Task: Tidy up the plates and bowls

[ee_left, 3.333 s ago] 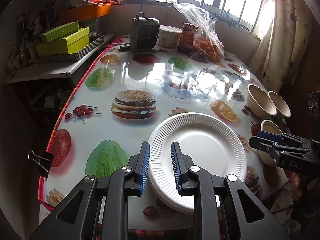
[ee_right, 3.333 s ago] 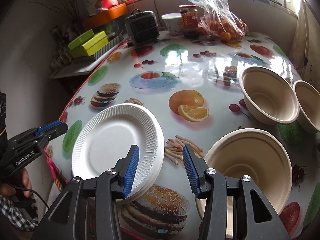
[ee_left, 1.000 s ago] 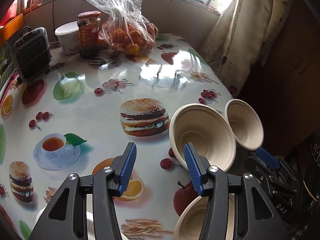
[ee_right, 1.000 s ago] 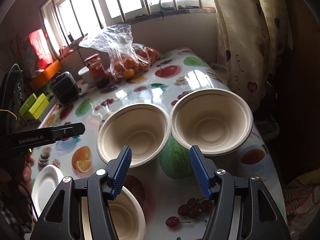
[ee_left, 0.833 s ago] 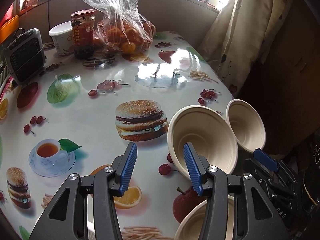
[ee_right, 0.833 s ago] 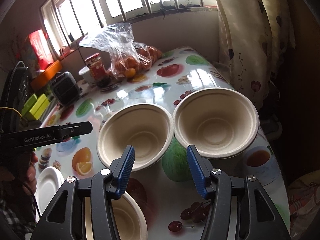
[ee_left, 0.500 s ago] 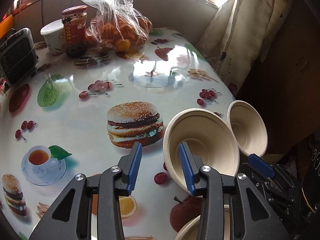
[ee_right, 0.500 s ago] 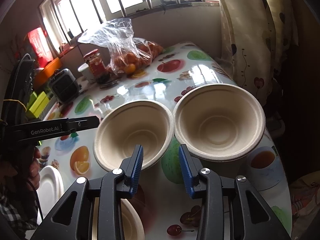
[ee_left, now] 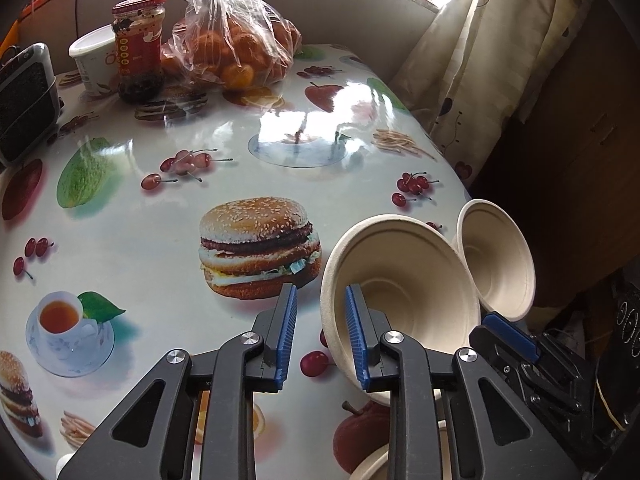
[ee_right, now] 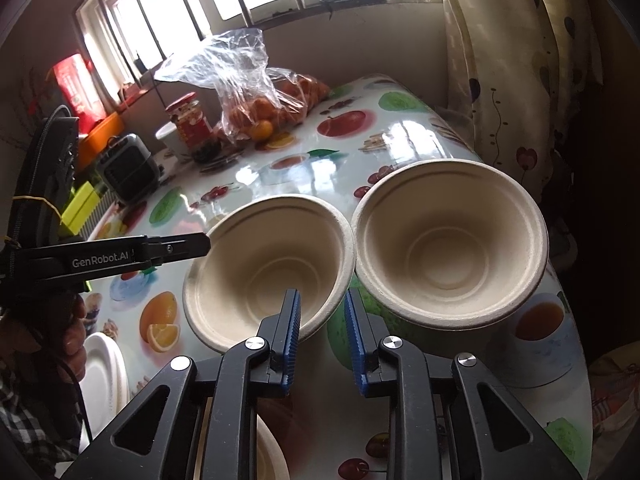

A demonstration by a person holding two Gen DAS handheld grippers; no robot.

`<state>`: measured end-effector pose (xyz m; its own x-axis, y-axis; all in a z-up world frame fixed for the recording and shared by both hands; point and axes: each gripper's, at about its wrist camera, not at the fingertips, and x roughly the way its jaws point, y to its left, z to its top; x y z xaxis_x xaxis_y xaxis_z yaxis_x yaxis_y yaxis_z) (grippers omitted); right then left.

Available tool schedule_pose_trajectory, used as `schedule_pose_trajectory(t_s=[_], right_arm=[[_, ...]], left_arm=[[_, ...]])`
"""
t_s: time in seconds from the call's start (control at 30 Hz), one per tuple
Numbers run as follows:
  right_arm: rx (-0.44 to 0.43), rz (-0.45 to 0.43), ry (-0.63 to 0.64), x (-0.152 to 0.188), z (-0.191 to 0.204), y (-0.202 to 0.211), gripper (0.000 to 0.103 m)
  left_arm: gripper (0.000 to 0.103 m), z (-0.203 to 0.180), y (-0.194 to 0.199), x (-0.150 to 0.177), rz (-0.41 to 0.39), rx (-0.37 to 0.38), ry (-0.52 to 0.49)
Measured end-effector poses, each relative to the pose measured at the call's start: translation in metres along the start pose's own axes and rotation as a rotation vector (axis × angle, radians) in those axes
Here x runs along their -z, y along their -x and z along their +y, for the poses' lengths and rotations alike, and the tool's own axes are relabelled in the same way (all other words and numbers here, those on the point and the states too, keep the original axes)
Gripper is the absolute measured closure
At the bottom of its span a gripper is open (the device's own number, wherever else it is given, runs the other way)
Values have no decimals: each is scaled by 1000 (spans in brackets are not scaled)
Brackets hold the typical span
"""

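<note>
Two beige paper bowls stand side by side near the table's right edge. My left gripper [ee_left: 321,334] straddles the left rim of the nearer bowl [ee_left: 408,292], one finger inside and one outside. Its jaws are closing, and a gap shows at the outer pad. My right gripper [ee_right: 322,332] straddles the near right rim of that same bowl [ee_right: 260,264]; its jaws are also closing and do not press. The second bowl [ee_right: 448,252] touches it on the right. A third bowl [ee_right: 272,460] lies under my right gripper. White paper plates [ee_right: 104,372] sit at the lower left.
A plastic bag of oranges [ee_left: 236,44], a red-lidded jar [ee_left: 138,48], a white tub [ee_left: 92,60] and a small heater [ee_left: 24,100] stand at the table's far end. A curtain [ee_left: 480,60] hangs past the right table edge. A person's hand [ee_right: 68,320] holds the left gripper.
Both views swung from the plates to the bowls. Over the last second both grippers eased forward and down over the middle bowl's rim while their jaws narrowed.
</note>
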<state>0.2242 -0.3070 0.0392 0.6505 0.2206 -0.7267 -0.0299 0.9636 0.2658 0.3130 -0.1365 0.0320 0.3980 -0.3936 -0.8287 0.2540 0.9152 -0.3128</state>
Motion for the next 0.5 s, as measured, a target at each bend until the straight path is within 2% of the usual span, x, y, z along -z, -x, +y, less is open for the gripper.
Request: schedule_pose_trajectory(t_s=[0.13,0.5], right_arm=[[-2,0,0,0,1,0,82],[8,0,-1,-2,-2,-2,88]], left_arm=[[77,0,-2,-1,1,6,2],[88,0,-7,-2,12,5,-6]])
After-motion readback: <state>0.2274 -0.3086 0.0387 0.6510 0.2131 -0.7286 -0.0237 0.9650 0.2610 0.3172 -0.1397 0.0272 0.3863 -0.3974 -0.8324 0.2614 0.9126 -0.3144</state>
